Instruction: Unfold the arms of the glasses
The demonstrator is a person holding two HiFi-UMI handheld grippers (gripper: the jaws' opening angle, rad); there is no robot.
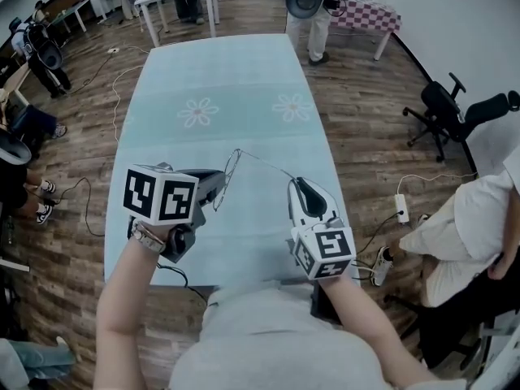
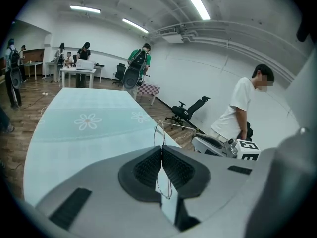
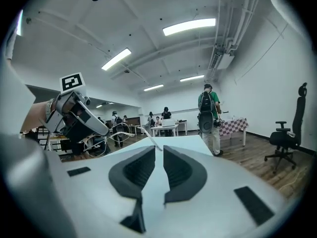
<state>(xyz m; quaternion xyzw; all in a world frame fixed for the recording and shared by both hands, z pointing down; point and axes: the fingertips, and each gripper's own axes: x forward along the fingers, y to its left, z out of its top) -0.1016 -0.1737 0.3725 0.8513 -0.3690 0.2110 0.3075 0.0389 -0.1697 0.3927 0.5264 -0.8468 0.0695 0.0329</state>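
Head view: left gripper [image 1: 219, 187] clamped on the wire-rim glasses [image 1: 231, 169] by the lens rim above the table [image 1: 227, 71], one temple arm [image 1: 264, 162] reaching across to the right gripper [image 1: 295, 182], whose jaws sit slightly apart at its tip

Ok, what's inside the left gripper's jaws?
The left gripper is shut on the glasses: wire rim shows above and below the pads. The stretch pinched between them is covered.

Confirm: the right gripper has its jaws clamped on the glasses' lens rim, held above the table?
Wrong gripper. The left gripper has its jaws clamped on the glasses at the lens rim, held above the table; the left gripper view shows it.
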